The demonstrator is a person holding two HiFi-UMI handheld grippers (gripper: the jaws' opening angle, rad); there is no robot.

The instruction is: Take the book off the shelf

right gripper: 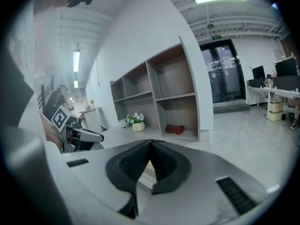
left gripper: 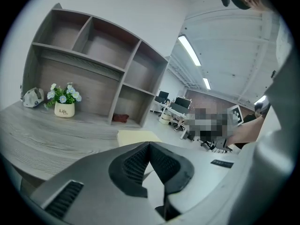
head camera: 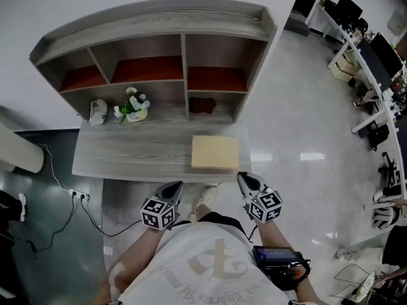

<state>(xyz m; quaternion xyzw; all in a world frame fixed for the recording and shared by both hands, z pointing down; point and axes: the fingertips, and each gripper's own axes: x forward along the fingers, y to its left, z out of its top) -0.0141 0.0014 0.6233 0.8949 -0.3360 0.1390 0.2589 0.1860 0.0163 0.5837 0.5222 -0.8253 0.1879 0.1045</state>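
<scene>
- pale yellow flat rectangular book lies flat on the desk top, out of the shelves, on the right side near the desk's near edge and in front of the lower right compartment.
- grey wood-grain shelf unit stands at the far side of the desk against the white wall; its three upper compartments have reddish-brown floors.
- grey wood-grain desk top runs left to right in front of the shelves, with the book on its right part.
- left gripper, grey with a marker cube, is held off the near edge of the desk, left of the book and well apart from it; its own view shows the ribbed pads meeting at the tips with nothing between them.
- right gripper sits just near of the book's near right corner; its jaws are closed together and hold nothing.
- white pot of white flowers with green leaves stands on the desk top to the left, just in front of the lower shelf.
- small white rounded object lies just left of the pot.
- small dark red object lies in the lower right compartment, beyond the book.
</scene>
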